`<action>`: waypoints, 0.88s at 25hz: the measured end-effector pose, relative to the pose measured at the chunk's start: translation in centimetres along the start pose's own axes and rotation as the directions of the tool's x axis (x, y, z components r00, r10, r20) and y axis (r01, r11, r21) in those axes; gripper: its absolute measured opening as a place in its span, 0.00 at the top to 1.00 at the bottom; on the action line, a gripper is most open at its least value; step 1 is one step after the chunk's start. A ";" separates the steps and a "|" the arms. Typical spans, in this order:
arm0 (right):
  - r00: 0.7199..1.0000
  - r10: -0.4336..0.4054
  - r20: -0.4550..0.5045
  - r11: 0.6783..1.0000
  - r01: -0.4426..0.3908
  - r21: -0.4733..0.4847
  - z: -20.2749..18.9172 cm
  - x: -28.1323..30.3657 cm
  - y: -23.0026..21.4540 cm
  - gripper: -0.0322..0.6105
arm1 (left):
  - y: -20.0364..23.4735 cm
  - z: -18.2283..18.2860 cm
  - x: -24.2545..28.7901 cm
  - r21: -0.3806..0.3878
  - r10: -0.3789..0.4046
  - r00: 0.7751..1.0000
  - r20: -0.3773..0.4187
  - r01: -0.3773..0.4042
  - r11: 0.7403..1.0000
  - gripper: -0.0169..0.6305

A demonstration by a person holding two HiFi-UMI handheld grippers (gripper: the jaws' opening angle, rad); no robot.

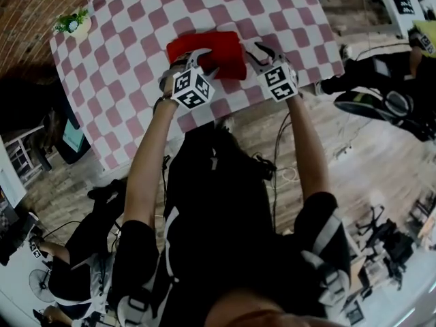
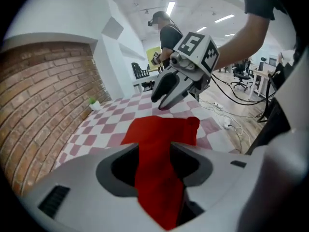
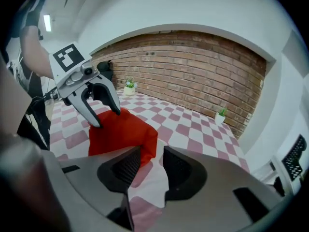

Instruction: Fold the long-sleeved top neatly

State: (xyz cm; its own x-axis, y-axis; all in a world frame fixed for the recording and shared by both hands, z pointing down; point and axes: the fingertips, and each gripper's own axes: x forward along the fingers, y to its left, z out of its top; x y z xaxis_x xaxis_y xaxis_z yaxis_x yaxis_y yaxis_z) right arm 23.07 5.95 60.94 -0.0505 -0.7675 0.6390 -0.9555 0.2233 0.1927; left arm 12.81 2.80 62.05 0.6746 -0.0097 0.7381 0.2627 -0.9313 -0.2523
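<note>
Left hand-held gripper [image 1: 203, 61] over rectangular top [image 1: 211, 46]

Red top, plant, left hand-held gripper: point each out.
Red top [image 1: 208, 52], head view, middle of the folded cloth.
Plant [image 1: 71, 23], head view, on its leaves.
Left hand-held gripper [image 3: 107, 118], right gripper view, midway between its fingertips.

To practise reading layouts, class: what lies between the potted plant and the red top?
Only bare checked tablecloth lies between the potted plant and the red top, as the head view shows.
</note>
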 end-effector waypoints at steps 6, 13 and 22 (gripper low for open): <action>0.990 0.122 -0.064 0.990 -0.126 -0.058 -1.0 4.8 0.2 0.74 | -1.6 -2.0 2.3 0.001 -0.073 0.996 -0.051 0.073 0.997 0.69; 0.976 0.203 -0.074 0.970 -0.211 -0.120 -0.4 8.8 0.7 0.74 | -1.1 -2.1 2.9 -0.023 -0.082 0.996 -0.023 0.082 0.996 0.68; 0.971 0.226 -0.075 0.974 -0.228 -0.021 0.0 10.9 -1.3 0.88 | -0.9 -2.5 3.7 -0.047 -0.107 0.994 -0.008 0.107 0.993 0.68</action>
State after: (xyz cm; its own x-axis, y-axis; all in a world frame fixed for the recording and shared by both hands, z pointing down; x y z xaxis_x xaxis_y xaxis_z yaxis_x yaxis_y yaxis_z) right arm 23.78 -2.74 67.64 -0.2429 -0.6504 0.7197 -0.9125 0.4050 0.0581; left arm 13.31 2.71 66.59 0.6368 0.0874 0.7661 0.3006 -0.9431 -0.1423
